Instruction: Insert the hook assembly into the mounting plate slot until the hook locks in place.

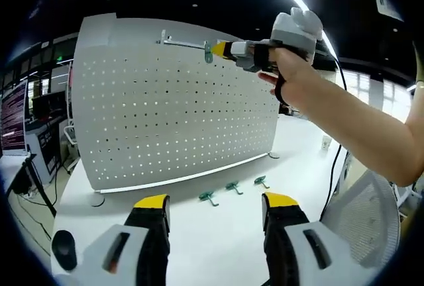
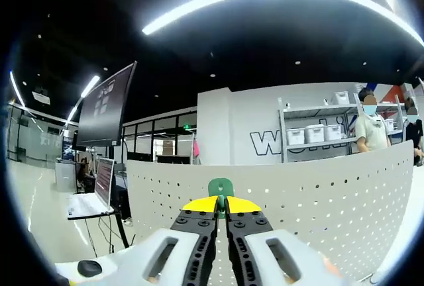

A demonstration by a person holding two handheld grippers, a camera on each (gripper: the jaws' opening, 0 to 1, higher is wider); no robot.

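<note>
A white perforated pegboard [image 1: 175,110] stands upright on the white table [image 1: 212,233]. My right gripper [image 1: 218,50], held in a person's hand, is shut on a green-based hook [image 1: 208,51] at the board's top edge; the hook's metal arm [image 1: 180,42] runs left along the board. In the right gripper view the yellow-tipped jaws are closed on the hook's green base [image 2: 220,188] just in front of the pegboard [image 2: 318,200]. My left gripper [image 1: 215,201] hangs open low over the table, nothing between its jaws. Three spare green hooks [image 1: 232,187] lie at the board's foot.
A mesh-backed chair [image 1: 361,210] stands at the right of the table. A black mouse-like object [image 1: 63,246] lies at the table's left edge. Monitors and desks [image 1: 20,114] stand at the left. Shelves with bins [image 2: 318,134] and two people [image 2: 371,124] are beyond the board.
</note>
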